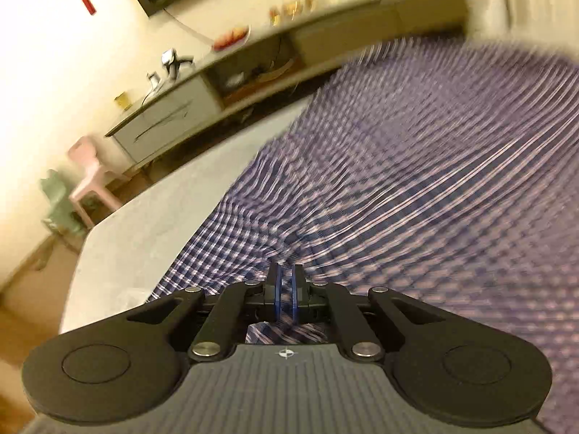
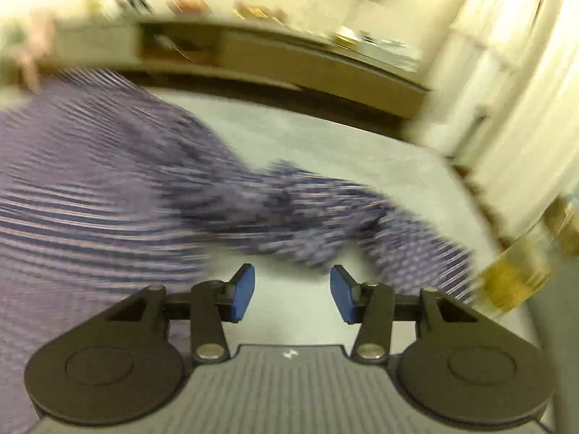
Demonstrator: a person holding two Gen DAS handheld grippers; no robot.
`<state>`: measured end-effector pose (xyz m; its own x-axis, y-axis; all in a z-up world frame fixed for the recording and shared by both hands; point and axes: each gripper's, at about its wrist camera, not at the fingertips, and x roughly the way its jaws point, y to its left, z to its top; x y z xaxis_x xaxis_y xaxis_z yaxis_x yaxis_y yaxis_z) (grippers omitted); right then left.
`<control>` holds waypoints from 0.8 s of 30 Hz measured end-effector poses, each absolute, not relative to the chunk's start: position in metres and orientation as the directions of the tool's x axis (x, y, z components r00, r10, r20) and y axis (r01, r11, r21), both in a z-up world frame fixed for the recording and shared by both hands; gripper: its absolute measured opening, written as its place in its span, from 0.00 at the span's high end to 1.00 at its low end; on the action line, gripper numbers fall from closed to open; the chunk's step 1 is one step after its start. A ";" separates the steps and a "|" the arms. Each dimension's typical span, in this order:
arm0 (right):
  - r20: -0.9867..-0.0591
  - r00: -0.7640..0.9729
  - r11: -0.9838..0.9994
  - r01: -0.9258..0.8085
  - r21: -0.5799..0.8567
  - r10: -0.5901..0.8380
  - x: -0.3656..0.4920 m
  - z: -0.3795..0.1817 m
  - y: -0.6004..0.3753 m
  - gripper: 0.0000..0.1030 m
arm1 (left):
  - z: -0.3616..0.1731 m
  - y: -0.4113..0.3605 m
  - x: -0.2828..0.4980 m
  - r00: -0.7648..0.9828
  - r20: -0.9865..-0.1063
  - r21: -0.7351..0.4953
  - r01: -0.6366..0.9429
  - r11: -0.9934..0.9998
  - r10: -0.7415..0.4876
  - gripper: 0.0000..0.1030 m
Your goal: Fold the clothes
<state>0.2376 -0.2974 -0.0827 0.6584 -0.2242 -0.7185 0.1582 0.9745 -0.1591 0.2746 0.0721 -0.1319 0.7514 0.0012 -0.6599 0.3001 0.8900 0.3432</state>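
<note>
Left gripper (image 1: 286,282) clamped down to a sliver, blue pads (image 1: 278,294) pinching a fold of the checked blue-and-white garment (image 1: 416,166); cloth fans out taut from the pinch point and up to the right, some also showing under the jaws. Right gripper (image 2: 292,291) jaws about half apart, nothing between the blue pads (image 2: 243,292), just bare table (image 2: 325,137) visible in the gap. Garment is spread over the pale grey table, most of it on the left side of the right wrist view, with a bunched, twisted section (image 2: 318,209) trailing right, just ahead of the right fingertips and not touching them. Both views are motion-blurred, so weave detail is smeared. Background: low cabinet (image 1: 170,115) along the wall, pink plastic chair (image 1: 92,173) beside it, yellowish blurred object (image 2: 514,271) at the table's right edge, can't tell what it is
</note>
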 end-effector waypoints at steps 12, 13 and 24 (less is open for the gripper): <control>-0.800 0.560 0.975 0.153 -0.159 -0.218 0.135 -0.098 -0.324 0.54 | -0.135 0.101 0.157 0.687 -0.724 0.316 0.253 0.915 0.060 0.93; -0.782 0.577 0.971 0.176 -0.163 -0.236 0.117 -0.092 -0.325 0.56 | -0.128 0.109 0.153 0.689 -0.720 0.309 0.219 0.926 0.077 0.93; -0.835 0.543 0.992 -0.128 0.017 0.085 0.030 -0.090 -0.270 0.55 | -0.127 0.081 0.076 0.675 -0.736 0.245 0.328 0.913 -0.045 0.91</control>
